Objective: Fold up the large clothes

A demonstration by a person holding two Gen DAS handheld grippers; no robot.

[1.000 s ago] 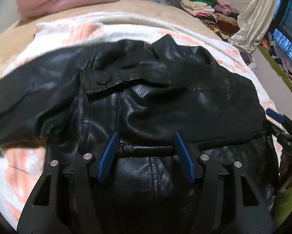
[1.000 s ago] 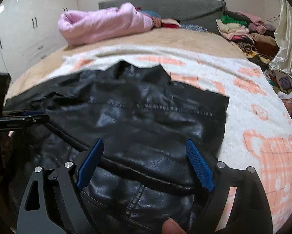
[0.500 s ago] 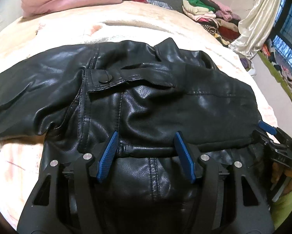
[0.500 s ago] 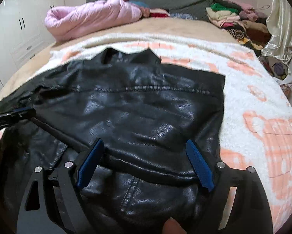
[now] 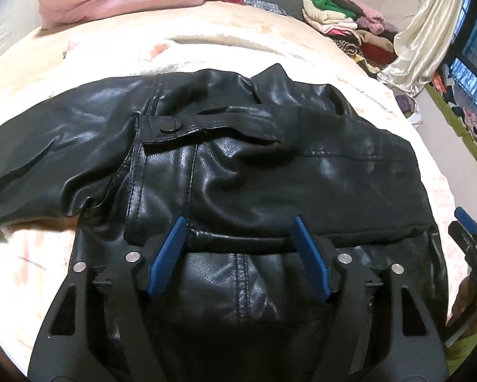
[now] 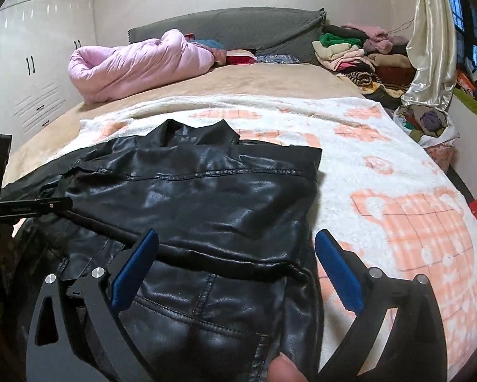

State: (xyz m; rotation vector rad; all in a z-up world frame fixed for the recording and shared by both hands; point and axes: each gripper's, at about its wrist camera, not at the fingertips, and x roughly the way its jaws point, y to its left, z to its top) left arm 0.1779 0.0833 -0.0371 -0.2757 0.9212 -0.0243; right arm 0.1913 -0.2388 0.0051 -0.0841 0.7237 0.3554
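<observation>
A black leather jacket [image 5: 238, 165] lies on the bed, its right side folded over its middle, the left sleeve stretched out to the left. In the right wrist view the jacket [image 6: 190, 203] shows the straight folded edge on the right. My left gripper [image 5: 238, 232] is open, its blue fingers hovering over the folded hem. My right gripper [image 6: 236, 245] is open, over the jacket's lower right corner. Each gripper shows in the other's view: the right gripper [image 5: 467, 232] at the right edge, the left gripper [image 6: 28, 207] at the left edge.
A white and orange patterned blanket [image 6: 381, 172] covers the bed under the jacket. A pink quilt [image 6: 136, 63] lies at the head of the bed. Stacked clothes [image 6: 353, 47] sit at the far right, next to a cream curtain [image 6: 432, 41]. White wardrobes [image 6: 31, 60] stand to the left.
Both grippers have stayed open over the jacket. The right gripper has pulled back and risen, so the jacket looks further away. The left view has barely shifted.
</observation>
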